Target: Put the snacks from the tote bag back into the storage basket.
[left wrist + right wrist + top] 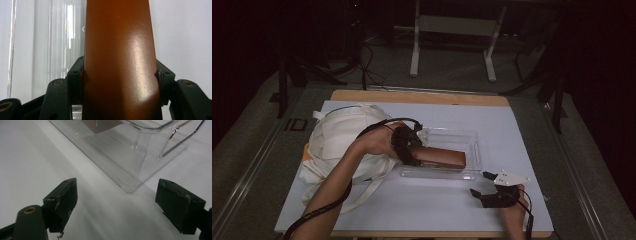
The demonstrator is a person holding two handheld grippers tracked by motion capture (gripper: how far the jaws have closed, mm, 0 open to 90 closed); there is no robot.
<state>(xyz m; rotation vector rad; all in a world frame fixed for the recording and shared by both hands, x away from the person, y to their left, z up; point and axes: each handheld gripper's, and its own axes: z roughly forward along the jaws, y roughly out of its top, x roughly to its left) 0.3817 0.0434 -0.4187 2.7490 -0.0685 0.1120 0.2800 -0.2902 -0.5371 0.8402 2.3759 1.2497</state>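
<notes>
1. Brown box (443, 158): long, glossy, lying over the clear tray (474, 145), one end toward the tray's right wall. Probably being lowered in.
2. Left gripper (413, 150): clamped on the box's near end, pads pressing both long sides (120, 70); a grip at the end leaves the far end free to enter first.
3. Right gripper (484, 185): jaws spread, empty, resting on the worktop (522, 130) just beside the tray's corner (130, 187), likely ready to steady it.
4. White cloth bag (337, 140): slumped to the left, under the left forearm.
</notes>
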